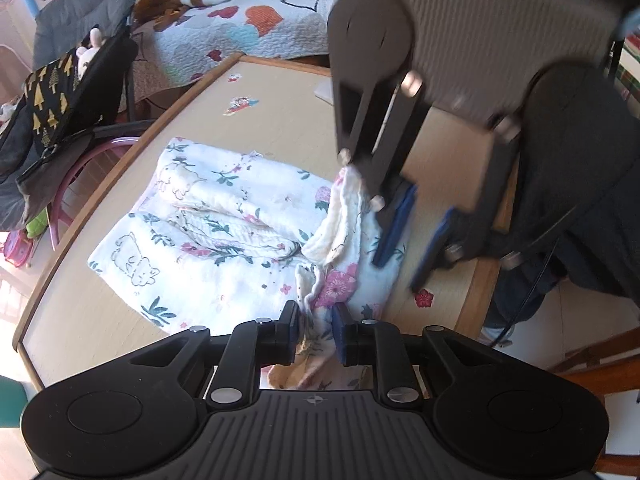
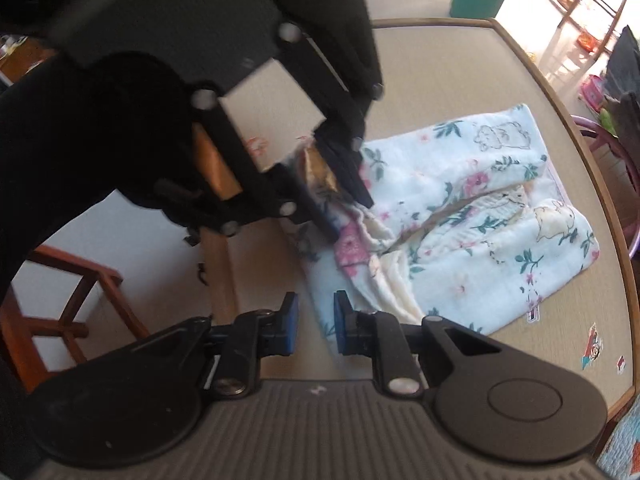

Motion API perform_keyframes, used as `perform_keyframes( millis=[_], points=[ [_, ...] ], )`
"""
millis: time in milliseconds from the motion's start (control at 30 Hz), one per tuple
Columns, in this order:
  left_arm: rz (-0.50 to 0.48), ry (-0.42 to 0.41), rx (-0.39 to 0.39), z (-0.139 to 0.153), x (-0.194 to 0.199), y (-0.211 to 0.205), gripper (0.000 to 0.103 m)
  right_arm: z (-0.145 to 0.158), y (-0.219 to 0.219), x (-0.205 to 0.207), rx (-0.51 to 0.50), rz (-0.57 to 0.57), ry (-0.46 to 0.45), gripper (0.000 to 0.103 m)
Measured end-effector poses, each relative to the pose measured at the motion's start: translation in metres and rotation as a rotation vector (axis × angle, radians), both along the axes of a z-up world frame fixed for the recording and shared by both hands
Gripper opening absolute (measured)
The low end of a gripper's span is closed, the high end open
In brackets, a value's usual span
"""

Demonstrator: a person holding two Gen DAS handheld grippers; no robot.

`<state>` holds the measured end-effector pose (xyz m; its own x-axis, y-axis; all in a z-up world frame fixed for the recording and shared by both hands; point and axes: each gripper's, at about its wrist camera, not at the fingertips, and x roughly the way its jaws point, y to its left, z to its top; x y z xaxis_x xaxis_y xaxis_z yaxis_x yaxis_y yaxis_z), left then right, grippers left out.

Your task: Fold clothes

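While garment [image 1: 224,236] lies folded, corner sits between left hand-held gripper [image 1: 316,330] pads.

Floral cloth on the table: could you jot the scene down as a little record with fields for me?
item: floral cloth, partly folded, rumpled at one end
surface: table with stickers
left gripper: closed on a bunched cloth edge
right gripper: open, over the cloth's edge, holding nothing
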<state>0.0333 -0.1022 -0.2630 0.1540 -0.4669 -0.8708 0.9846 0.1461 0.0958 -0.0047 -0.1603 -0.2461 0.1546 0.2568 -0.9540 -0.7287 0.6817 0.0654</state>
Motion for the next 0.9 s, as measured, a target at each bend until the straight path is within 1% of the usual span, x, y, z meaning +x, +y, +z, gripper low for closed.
perform_keyframes(
  millis=[67,100,267,333,433,500,533,633,833,900],
  points=[
    [0.024,0.004,-0.022,0.004,0.002,0.004,0.03,0.002,-0.003,0.005,0.029,-0.038,-0.009,0.018],
    [0.051,0.008,-0.044,0.008,0.004,0.008,0.032,0.003,-0.005,0.007,0.041,-0.05,-0.013,0.018],
    [0.182,0.05,-0.189,0.027,0.01,0.031,0.04,-0.003,-0.008,0.014,0.041,-0.095,-0.007,0.018],
    [0.172,0.073,-0.214,0.029,0.006,0.038,0.041,-0.006,-0.011,0.017,0.063,-0.132,0.006,0.018],
    [0.088,0.137,-0.212,0.025,-0.006,0.042,0.041,-0.008,-0.015,0.019,0.09,-0.167,0.017,0.018],
    [0.037,0.181,-0.19,0.016,-0.012,0.04,0.042,-0.008,-0.017,0.019,0.098,-0.176,0.02,0.018],
    [0.023,0.184,-0.176,0.011,-0.015,0.038,0.042,-0.008,-0.017,0.019,0.1,-0.178,0.022,0.018],
    [0.032,0.17,-0.149,-0.006,-0.015,0.028,0.042,-0.007,-0.015,0.018,0.098,-0.172,0.016,0.018],
    [0.128,0.161,-0.115,-0.033,0.007,0.013,0.042,-0.003,-0.014,0.01,0.088,-0.143,-0.008,0.018],
    [0.137,0.162,-0.113,-0.036,0.01,0.013,0.042,-0.001,-0.016,0.008,0.082,-0.134,-0.014,0.018]
  ],
)
